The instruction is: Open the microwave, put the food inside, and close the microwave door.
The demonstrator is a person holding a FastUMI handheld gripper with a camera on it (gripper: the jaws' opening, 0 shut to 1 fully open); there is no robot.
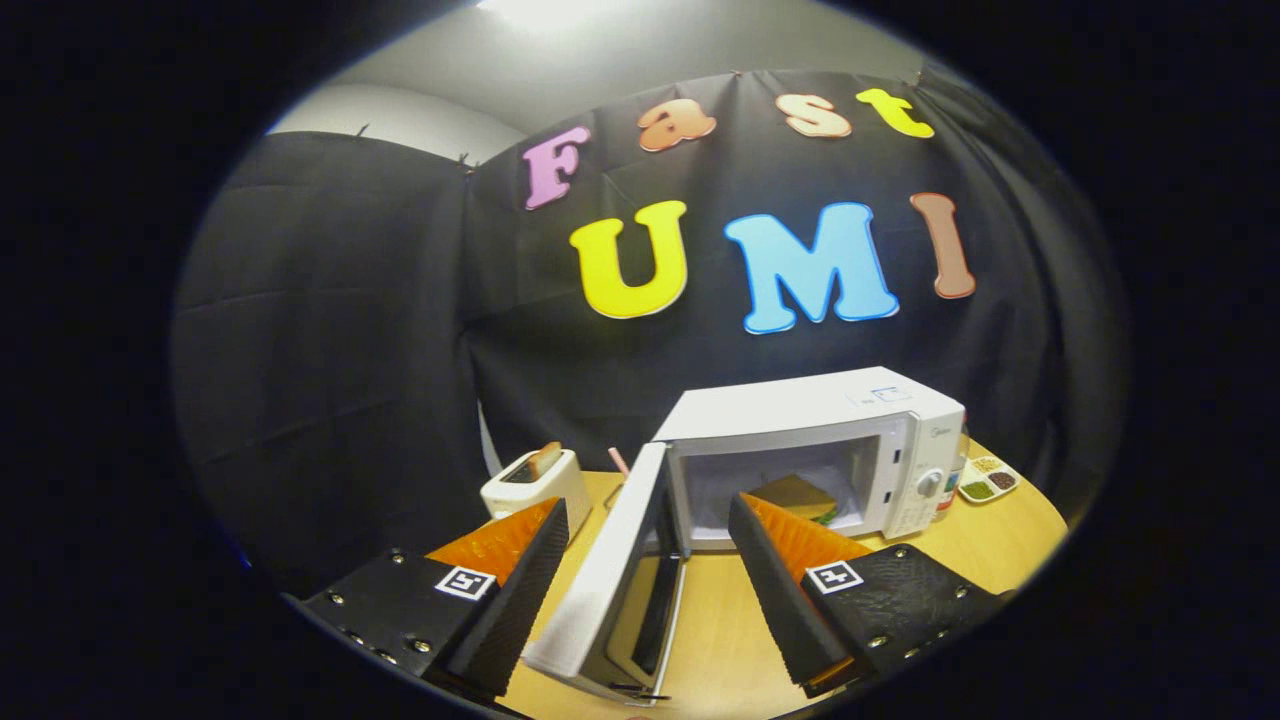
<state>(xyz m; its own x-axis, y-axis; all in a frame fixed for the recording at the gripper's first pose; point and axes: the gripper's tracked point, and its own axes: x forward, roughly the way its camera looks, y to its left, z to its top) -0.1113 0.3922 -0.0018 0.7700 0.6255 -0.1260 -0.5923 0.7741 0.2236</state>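
Observation:
A white microwave stands on the wooden table beyond my fingers, its dials on the right side. Its door is swung wide open toward me and passes between my two fingers. Inside the lit cavity lies the food, a sandwich with a brown top and some green at its edge, partly hidden behind my right finger. My gripper is open, its orange and black fingers spread on either side of the door edge, with nothing pressed between them.
A white toaster with a slice of bread in it stands left of the microwave. A small divided tray of seeds or beans sits right of the microwave, by the table's rim.

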